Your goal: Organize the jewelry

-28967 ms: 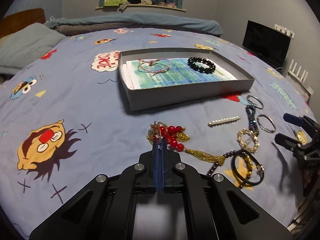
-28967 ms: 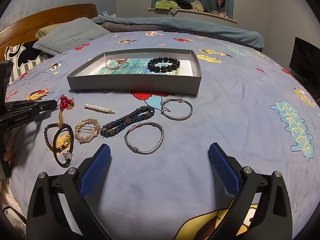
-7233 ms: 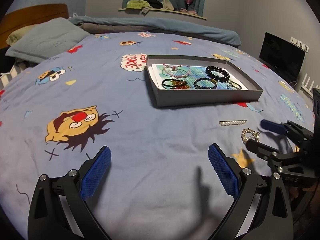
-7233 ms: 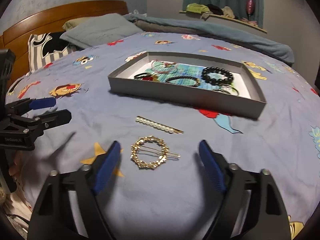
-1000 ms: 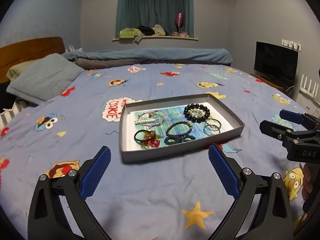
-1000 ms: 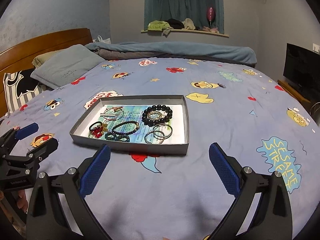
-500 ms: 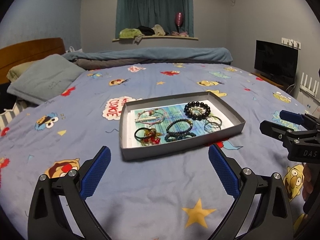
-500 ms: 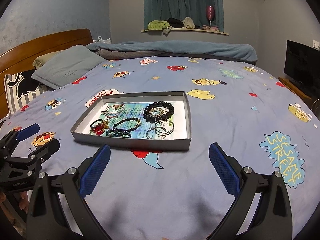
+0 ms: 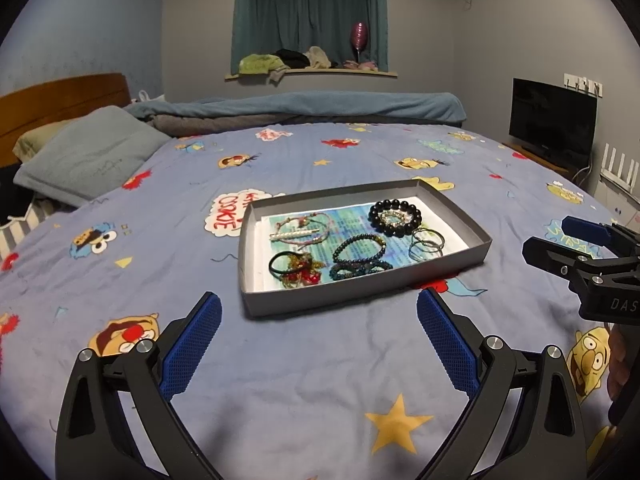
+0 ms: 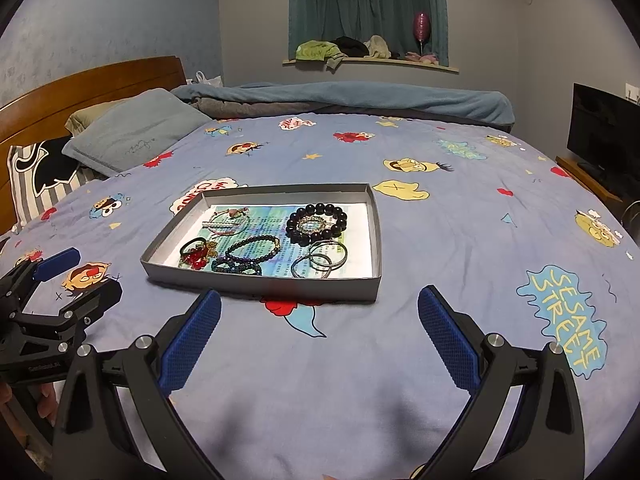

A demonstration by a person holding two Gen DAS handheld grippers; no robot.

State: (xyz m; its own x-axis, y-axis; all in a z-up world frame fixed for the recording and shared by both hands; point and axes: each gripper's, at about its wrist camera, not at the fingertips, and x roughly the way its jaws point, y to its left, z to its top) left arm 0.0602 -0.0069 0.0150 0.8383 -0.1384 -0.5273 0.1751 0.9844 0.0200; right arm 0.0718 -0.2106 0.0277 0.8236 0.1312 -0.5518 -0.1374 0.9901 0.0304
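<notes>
A grey cardboard tray (image 9: 360, 300) sits on the blue cartoon bedsheet and also shows in the right wrist view (image 10: 256, 286). It holds several pieces: a black bead bracelet (image 9: 395, 212), silver bangles (image 9: 427, 243), dark blue bead bracelets (image 9: 359, 258), a red and gold piece (image 9: 301, 272), a pearl clip (image 9: 295, 234). My left gripper (image 9: 318, 340) is open and empty, short of the tray. My right gripper (image 10: 319, 340) is open and empty, also short of the tray. Each gripper shows at the edge of the other's view.
Pillows (image 10: 132, 136) and a wooden headboard (image 10: 80, 84) lie at the left. A folded blue blanket (image 9: 320, 106) lies at the far side. A black TV (image 9: 554, 120) stands at the right. A window ledge with clothes (image 10: 352, 54) is behind.
Over the last second both grippers have stayed open and drifted slightly; the tray sits a little lower and closer in both views. All jewelry lies in the tray.
</notes>
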